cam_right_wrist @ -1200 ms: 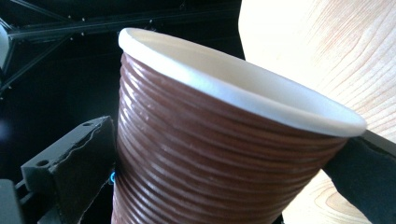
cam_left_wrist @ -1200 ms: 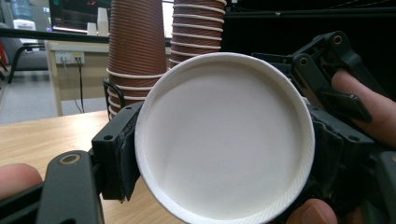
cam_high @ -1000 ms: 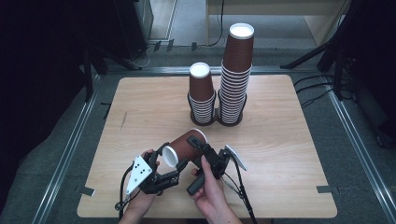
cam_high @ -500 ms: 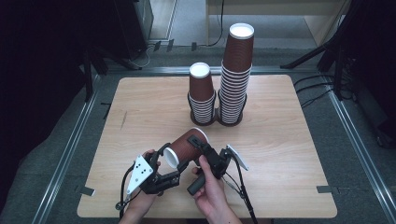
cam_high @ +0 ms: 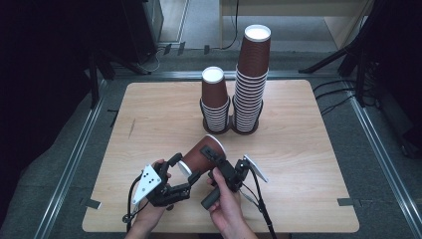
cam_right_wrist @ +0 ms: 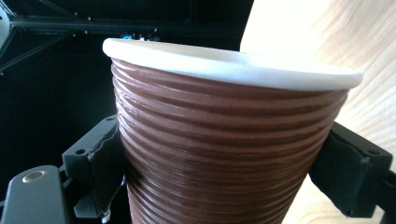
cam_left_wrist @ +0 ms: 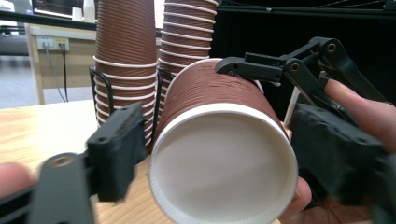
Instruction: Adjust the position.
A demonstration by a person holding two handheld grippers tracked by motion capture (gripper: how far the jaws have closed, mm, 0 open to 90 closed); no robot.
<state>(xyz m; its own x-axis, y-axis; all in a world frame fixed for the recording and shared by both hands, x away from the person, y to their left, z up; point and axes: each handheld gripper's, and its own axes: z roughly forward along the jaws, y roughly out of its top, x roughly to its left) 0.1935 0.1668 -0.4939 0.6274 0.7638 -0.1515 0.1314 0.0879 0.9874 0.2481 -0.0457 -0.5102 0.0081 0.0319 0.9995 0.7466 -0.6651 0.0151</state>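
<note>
The counter (cam_high: 149,114) is a pale wood board, seen whole in the high view. At its far edge stand a tall stack (cam_high: 251,79) and, just left of it, a short stack (cam_high: 215,102), each seated upside down in a black wire holder. The left claw view shows the lower ribs and white rims of both stacks close up, which the high view renders small.

The cup (cam_high: 203,155) is at the near centre of the counter, held above it, lying roughly level between the two claws. It is brown with fine horizontal ribbing, a white rolled rim and a white base.

In the high view, the right claw (cam_high: 215,164) is closed on the cup at the wide end. The right claw view shows what the high view does not: a black pad pressed against the ribbed wall on each side, below the rim.

The left claw (cam_high: 185,167) is at the cup's narrow end. Its jaws have just been opening; they now stand partly apart and clear of the cup. The left claw view shows the recessed white base (cam_left_wrist: 224,165) facing the camera, with one jaw just beside it and not touching.
</note>
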